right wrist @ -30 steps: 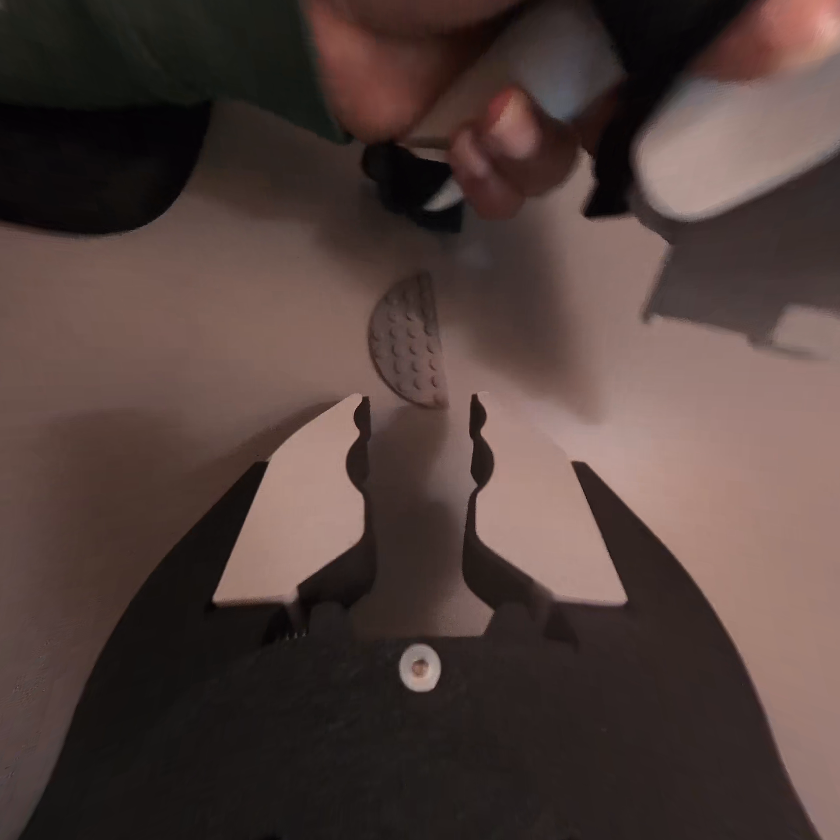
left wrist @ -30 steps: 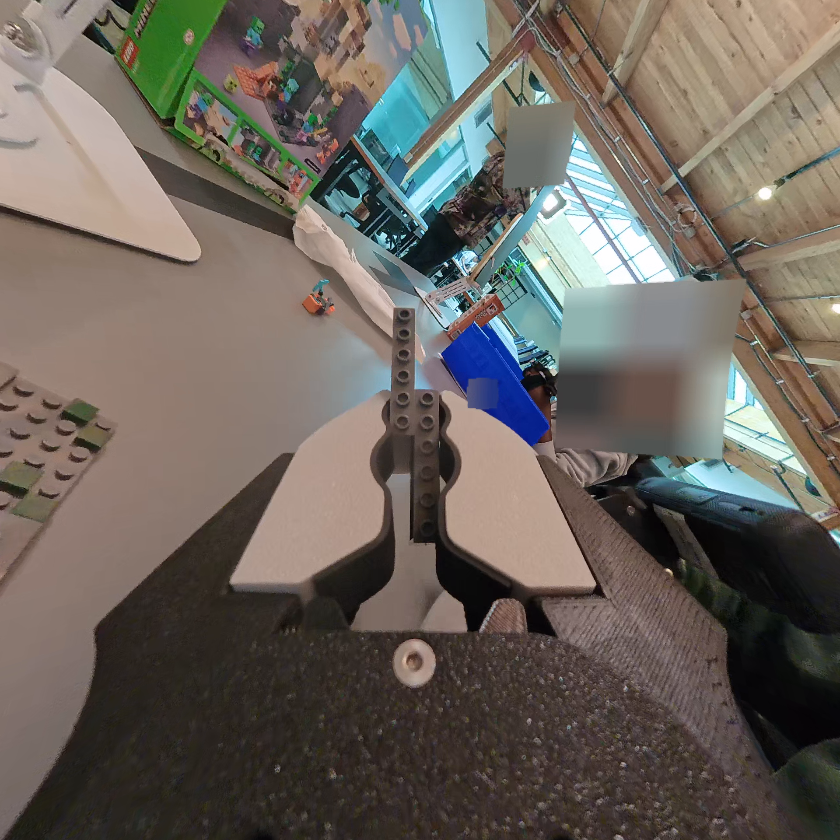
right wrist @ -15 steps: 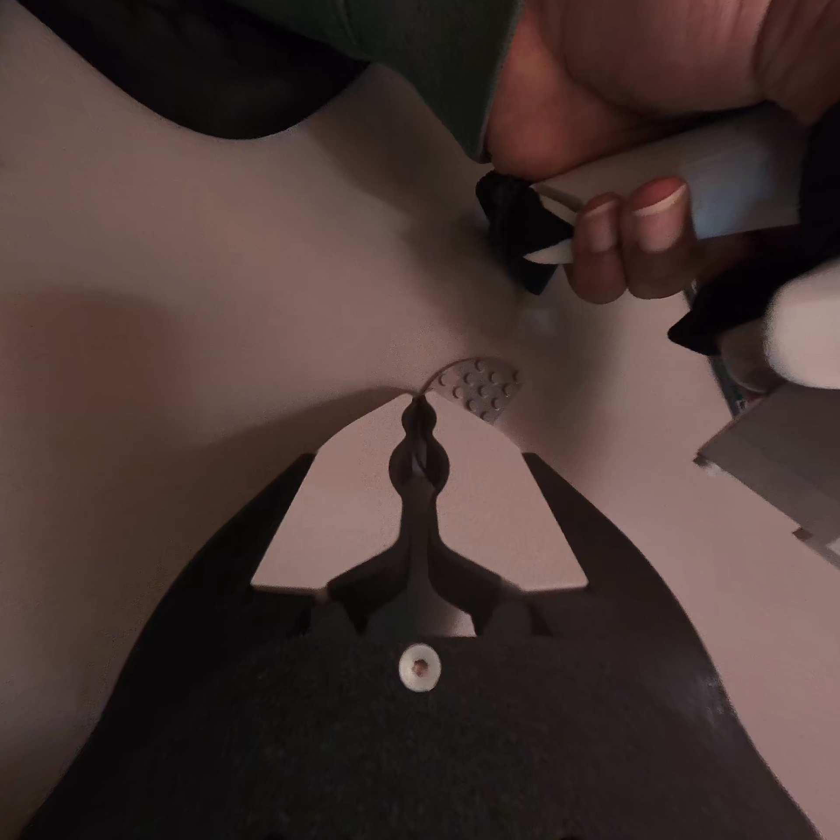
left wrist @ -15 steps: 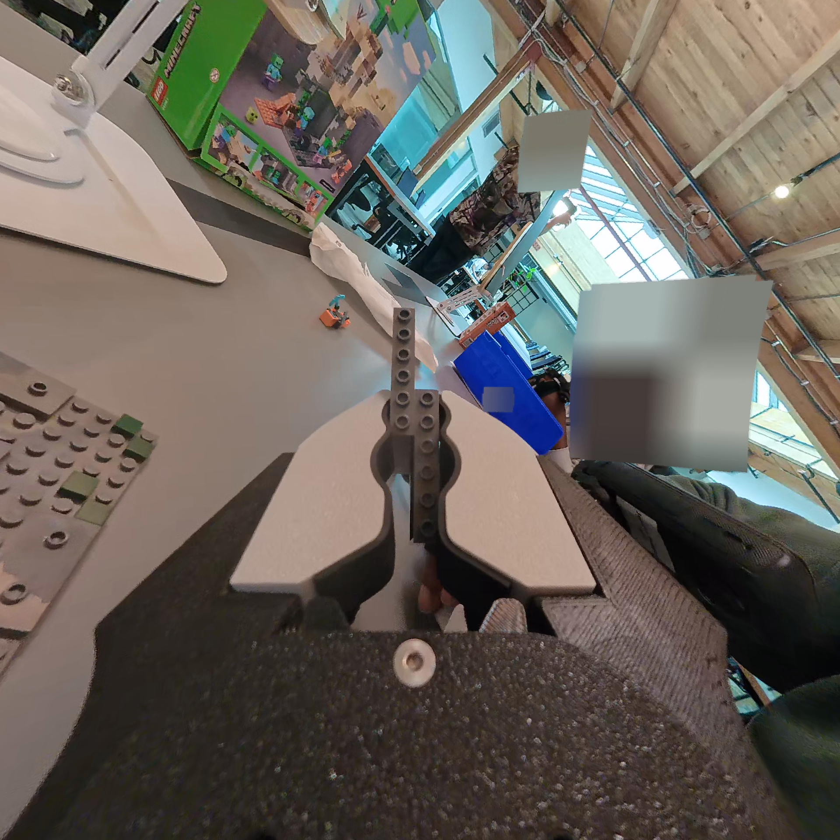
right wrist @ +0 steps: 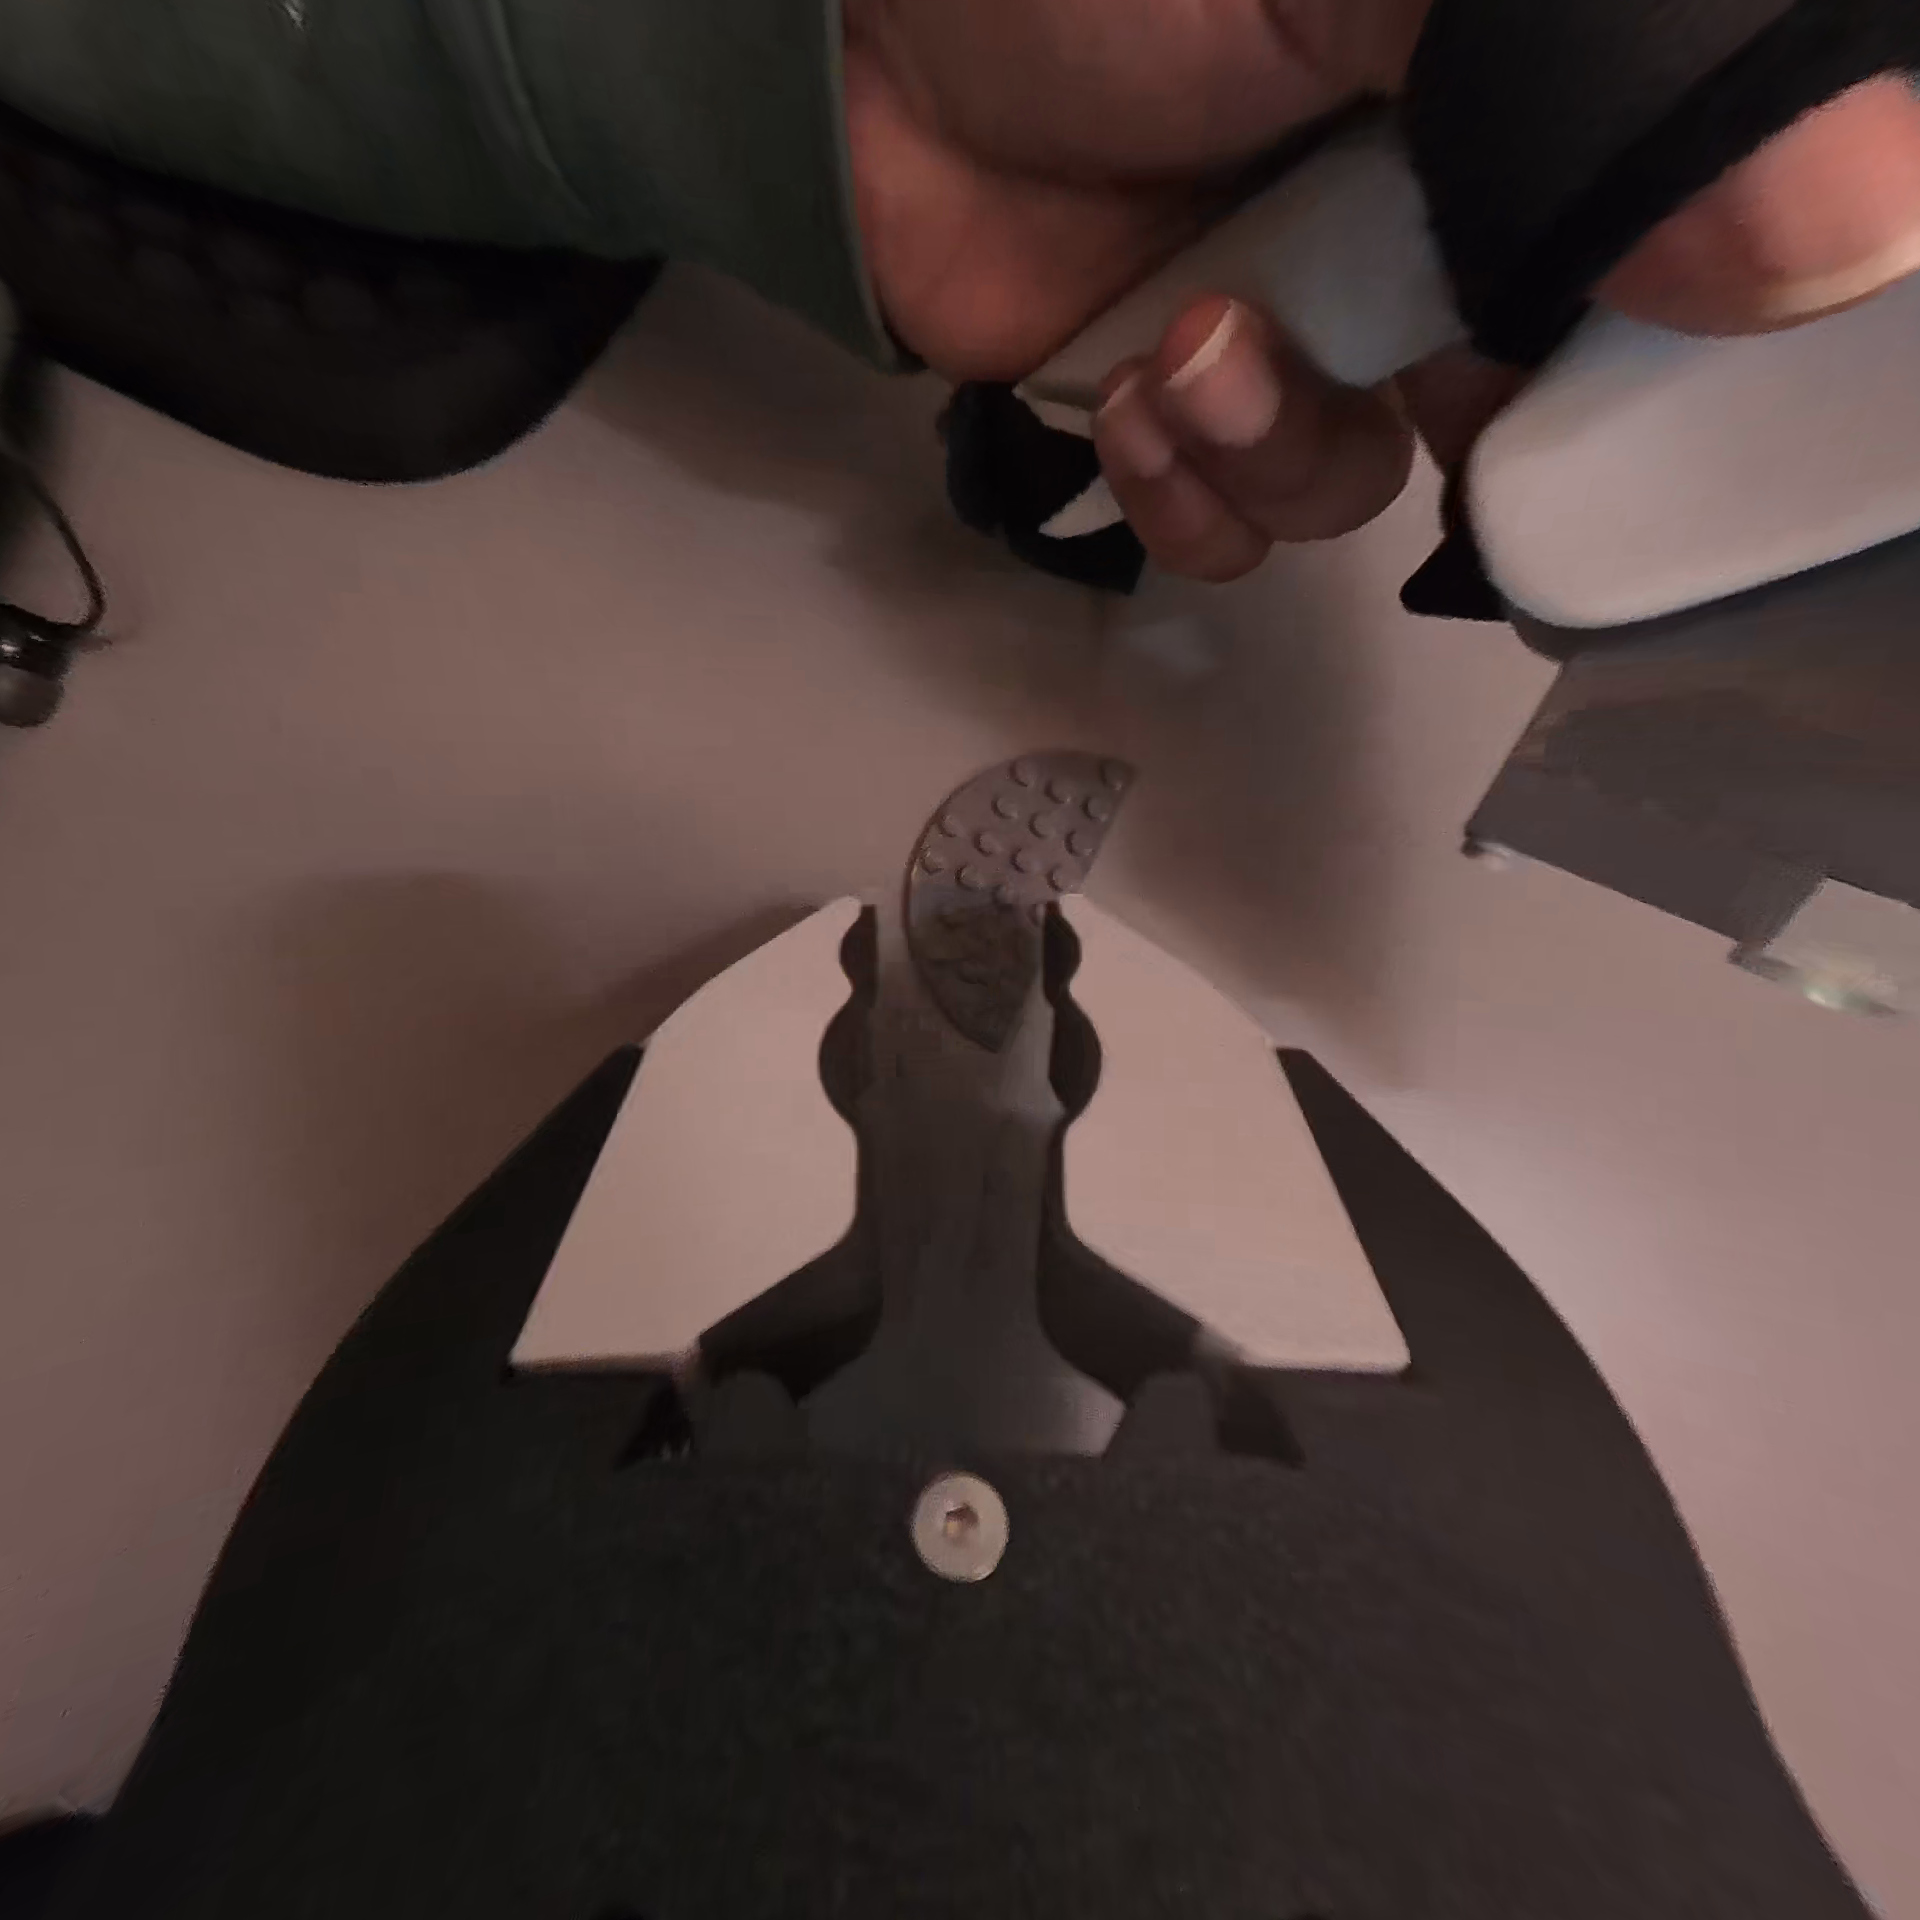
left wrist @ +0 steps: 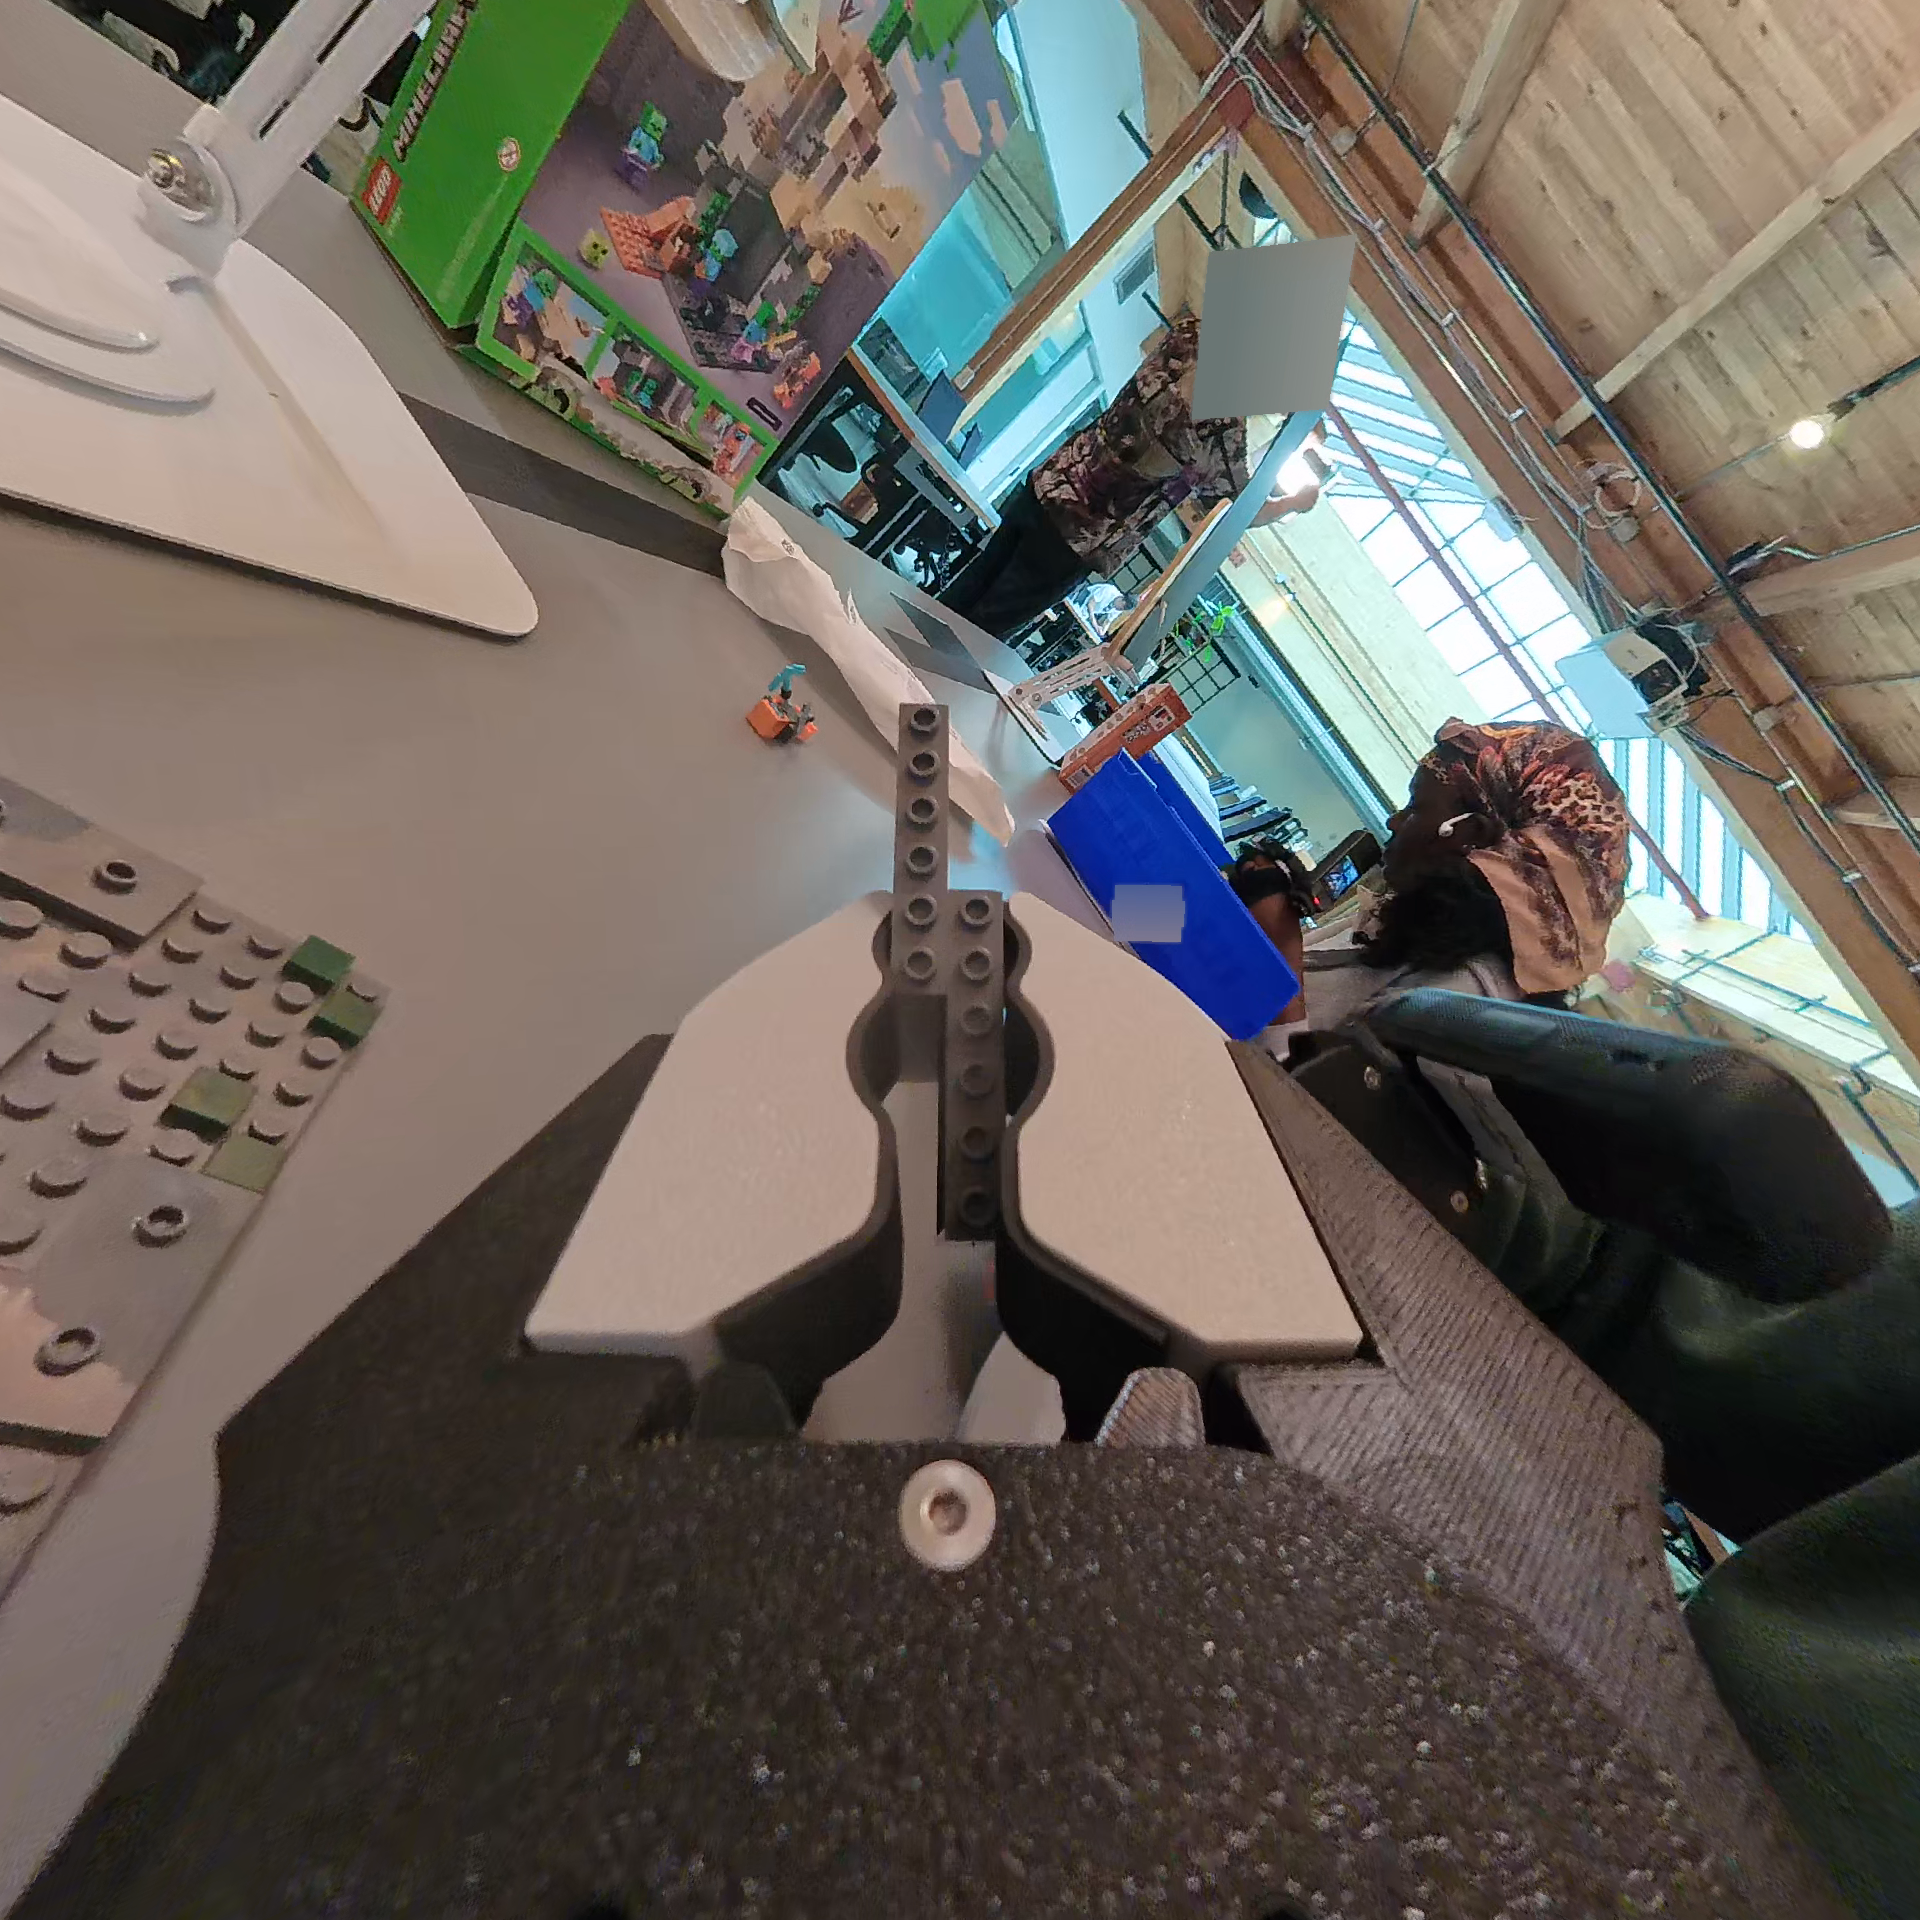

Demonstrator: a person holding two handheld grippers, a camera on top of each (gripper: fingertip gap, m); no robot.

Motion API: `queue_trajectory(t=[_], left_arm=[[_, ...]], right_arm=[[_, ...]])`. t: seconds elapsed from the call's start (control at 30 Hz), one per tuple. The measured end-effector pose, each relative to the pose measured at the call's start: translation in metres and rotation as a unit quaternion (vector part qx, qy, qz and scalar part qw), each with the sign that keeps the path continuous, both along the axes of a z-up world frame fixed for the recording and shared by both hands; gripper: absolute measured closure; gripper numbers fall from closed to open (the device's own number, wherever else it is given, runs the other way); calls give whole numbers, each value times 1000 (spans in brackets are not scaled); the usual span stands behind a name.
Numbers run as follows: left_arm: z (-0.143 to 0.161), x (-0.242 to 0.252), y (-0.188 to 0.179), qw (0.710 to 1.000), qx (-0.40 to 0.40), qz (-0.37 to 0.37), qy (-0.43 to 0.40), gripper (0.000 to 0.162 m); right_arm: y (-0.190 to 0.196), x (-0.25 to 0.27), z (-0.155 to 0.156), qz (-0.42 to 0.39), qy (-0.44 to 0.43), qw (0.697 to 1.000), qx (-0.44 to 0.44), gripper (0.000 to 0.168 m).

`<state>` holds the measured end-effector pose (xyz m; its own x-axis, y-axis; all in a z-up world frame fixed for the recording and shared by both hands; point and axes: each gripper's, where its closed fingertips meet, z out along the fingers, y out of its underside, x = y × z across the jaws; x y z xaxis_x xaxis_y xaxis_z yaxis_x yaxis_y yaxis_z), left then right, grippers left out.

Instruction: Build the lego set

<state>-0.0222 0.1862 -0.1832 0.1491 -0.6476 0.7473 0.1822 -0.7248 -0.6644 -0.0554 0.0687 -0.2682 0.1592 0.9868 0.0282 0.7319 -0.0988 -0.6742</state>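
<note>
My left gripper (left wrist: 951, 920) is shut on two dark grey studded strips (left wrist: 923, 790) joined side by side and offset. It holds them in the air, pointing away over the grey table (left wrist: 520, 810). The grey build with small green tiles (left wrist: 135, 1049) lies at the left. My right gripper (right wrist: 961, 920) points down at the table. Its jaws stand partly apart around a grey half-round studded plate (right wrist: 1023, 831). The plate's lower part lies between the fingertips, with its straight edge against the right one. A hand (right wrist: 1195, 447) holds the other gripper just beyond.
A green set box (left wrist: 447, 156) and a white stand base (left wrist: 260, 416) are at the back left. A small orange figure (left wrist: 779, 715), white paper (left wrist: 831, 623) and a blue bin (left wrist: 1164, 935) lie farther off, with a person seated at right. The build's corner (right wrist: 1704, 810) shows at right. There is about 15 cm between the tips of the two grippers.
My right gripper shut beside the half-round plate, then opened and moved forward so the plate sits between its fingertips; the plate has turned. My left gripper drifted, still holding the strips.
</note>
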Motion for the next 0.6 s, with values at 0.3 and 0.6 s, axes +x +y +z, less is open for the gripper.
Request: queue_trajectory(t=[0.3,0.6], left_arm=[[1,0,-1,1000,2,-2,0,148],[1,-3,1,1000,2,4,0,148]], right_arm=[[6,-2,-12,-25,-36,999,-9,138],[-1,-6,-3,-35,19,991,-128,140]])
